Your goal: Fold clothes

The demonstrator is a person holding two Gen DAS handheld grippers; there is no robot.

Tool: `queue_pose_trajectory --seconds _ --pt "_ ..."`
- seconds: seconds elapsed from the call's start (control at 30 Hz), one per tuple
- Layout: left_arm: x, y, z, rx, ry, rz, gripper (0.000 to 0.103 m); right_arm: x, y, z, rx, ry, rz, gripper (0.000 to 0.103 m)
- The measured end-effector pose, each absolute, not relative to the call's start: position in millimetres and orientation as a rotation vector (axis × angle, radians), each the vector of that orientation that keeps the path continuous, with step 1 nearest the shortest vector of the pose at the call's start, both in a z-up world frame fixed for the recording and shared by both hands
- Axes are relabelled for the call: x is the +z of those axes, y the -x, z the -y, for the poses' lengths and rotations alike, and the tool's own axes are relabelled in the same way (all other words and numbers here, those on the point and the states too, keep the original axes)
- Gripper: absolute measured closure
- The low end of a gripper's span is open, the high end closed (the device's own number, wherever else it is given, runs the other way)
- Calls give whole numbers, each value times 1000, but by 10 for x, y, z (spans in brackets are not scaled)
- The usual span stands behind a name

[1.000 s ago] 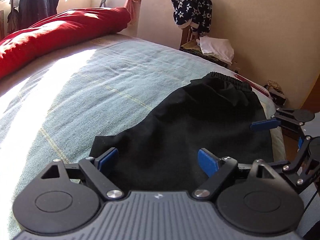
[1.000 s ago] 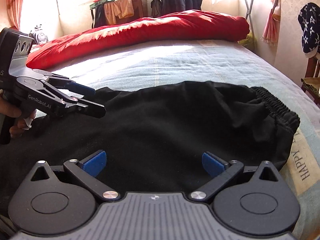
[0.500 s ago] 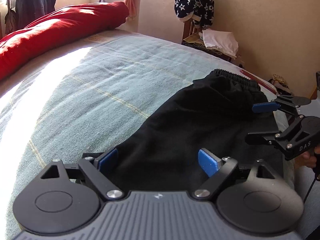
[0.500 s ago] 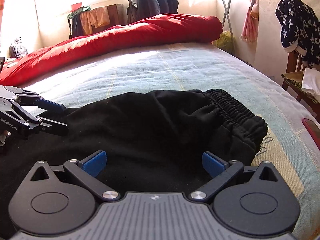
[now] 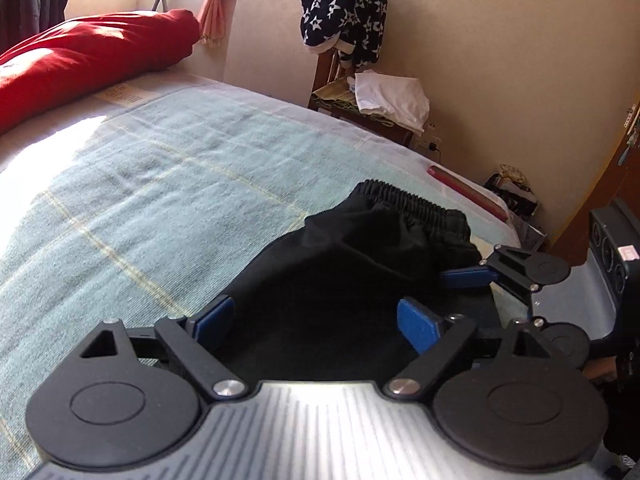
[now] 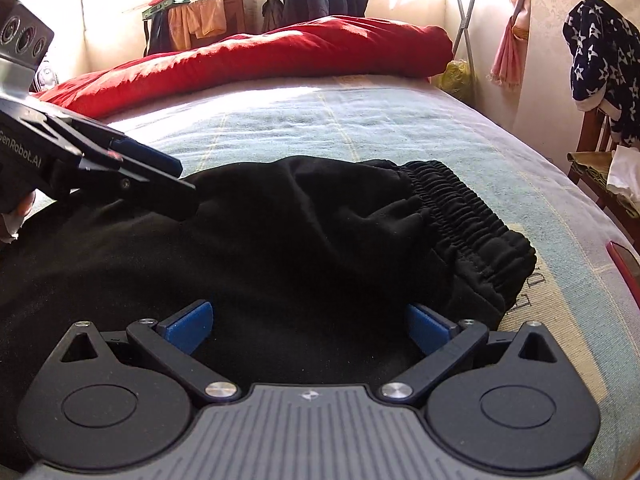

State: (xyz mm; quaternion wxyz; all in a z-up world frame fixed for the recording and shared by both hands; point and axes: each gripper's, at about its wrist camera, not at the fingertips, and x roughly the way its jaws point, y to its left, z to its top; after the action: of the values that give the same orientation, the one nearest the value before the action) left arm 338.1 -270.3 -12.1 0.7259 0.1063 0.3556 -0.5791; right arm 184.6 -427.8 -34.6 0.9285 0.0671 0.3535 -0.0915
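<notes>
Sunlight floods a pale green bed [image 6: 360,120], black trousers [image 6: 300,240] lying at its near edge. Left tongs [image 5: 316,320] and right tongs [image 6: 308,320] gape wide above them. Red duvet [image 6: 260,60] beyond the trousers, starry garment [image 5: 344,12] on a chair.

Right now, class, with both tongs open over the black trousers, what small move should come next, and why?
Probably lower the right tongs onto the black trousers near the bunched waistband and close; both tongs, including the left tongs, are open, holding nothing.
</notes>
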Motion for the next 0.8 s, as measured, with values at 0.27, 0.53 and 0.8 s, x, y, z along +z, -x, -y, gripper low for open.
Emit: queue_pose_trajectory --seconds 0.27,0.53,0.8 --pt "-247 -3431 3046 -1325 -217 -822 14 -365 -1827 4277 -172 -126 -715 0" --pt "-441 -3498 3353 -1324 -233 -871 14 -372 -1838 4255 -168 -109 -715 0" --pt "45 -3300 2691 -1275 -318 -770 14 -147 -1808 4126 -221 -113 -729 0"
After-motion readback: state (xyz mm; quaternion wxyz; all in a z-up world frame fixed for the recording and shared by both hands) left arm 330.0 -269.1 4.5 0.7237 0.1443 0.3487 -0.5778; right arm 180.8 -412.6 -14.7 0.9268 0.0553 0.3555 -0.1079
